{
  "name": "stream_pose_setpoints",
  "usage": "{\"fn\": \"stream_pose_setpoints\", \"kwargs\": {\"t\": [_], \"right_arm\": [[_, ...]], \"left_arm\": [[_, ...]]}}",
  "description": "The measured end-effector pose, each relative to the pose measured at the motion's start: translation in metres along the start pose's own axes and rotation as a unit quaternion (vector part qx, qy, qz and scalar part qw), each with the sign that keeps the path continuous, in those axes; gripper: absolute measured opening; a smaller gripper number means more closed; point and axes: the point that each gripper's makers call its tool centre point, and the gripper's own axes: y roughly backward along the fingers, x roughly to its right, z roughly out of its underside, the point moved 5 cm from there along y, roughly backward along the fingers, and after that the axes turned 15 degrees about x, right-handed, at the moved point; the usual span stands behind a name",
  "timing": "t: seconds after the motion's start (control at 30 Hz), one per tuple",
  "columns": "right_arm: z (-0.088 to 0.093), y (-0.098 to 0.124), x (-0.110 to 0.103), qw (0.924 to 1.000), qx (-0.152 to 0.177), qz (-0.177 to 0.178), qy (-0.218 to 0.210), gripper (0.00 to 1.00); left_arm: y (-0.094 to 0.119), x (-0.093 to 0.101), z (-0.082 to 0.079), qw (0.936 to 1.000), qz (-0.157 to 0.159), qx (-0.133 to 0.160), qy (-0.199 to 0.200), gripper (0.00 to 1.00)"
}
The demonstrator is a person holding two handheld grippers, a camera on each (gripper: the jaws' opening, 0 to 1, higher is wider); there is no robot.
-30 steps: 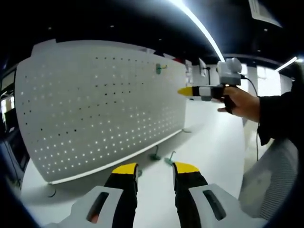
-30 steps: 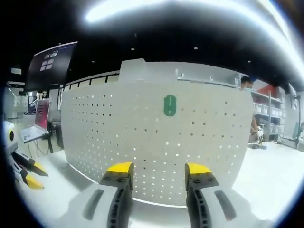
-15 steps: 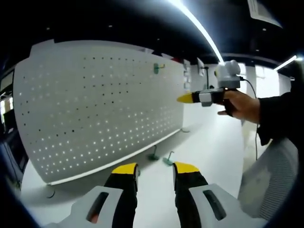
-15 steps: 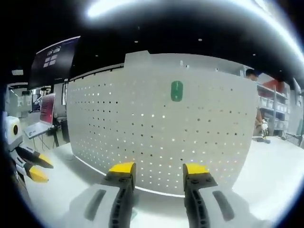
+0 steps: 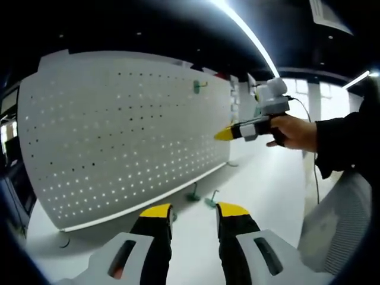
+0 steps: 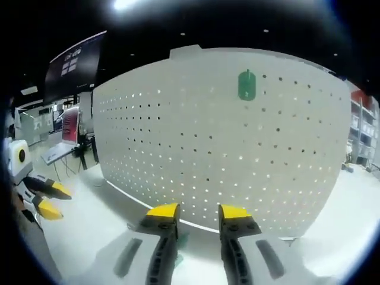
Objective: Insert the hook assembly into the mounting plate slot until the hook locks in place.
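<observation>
A white pegboard plate (image 5: 119,130) stands upright on the white table (image 5: 267,178). One green hook (image 5: 199,86) hangs high on it, and also appears in the right gripper view as the mounted hook (image 6: 246,85). Two loose green hooks (image 5: 193,195) (image 5: 211,200) lie at the board's foot. My left gripper (image 5: 194,211) is open and empty, low in front of them. My right gripper (image 5: 225,134), held by a hand, hangs above the hooks with its tips angled down. In its own view the right gripper (image 6: 198,212) is open with nothing between its jaws. The left gripper (image 6: 54,200) shows far left.
A person's dark sleeve (image 5: 344,142) comes in from the right, with a pale mesh surface (image 5: 338,219) below it. A laptop (image 6: 68,122) and a dark wall screen (image 6: 74,59) stand beyond the board's left end. Shelving (image 6: 362,119) lies to the right.
My right gripper has dipped lower and come closer to the board's foot, tips tilting down, and its jaws have narrowed somewhat. The left gripper has held still.
</observation>
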Motion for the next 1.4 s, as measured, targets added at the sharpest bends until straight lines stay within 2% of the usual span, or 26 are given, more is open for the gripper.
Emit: {"fn": "stream_pose_setpoints", "kwargs": {"t": [0.4, 0.73, 1.1, 1.4], "right_arm": [[0.027, -0.021, -0.005, 0.9977, -0.059, -0.031, -0.010, 0.20], [0.050, -0.033, -0.008, 0.9943, -0.093, -0.049, -0.018, 0.17], [0.073, -0.048, -0.014, 0.9887, -0.130, -0.070, -0.027, 0.15], [0.089, -0.057, -0.014, 0.9830, -0.163, -0.078, -0.033, 0.14]], "left_arm": [[0.000, -0.001, 0.001, 1.0000, -0.001, -0.002, 0.005, 0.30], [0.000, -0.002, 0.001, 1.0000, -0.002, -0.002, 0.009, 0.30], [0.000, -0.005, 0.003, 0.9999, -0.006, -0.002, 0.012, 0.30], [0.002, -0.007, -0.002, 0.9998, -0.012, 0.007, 0.013, 0.30]]}}
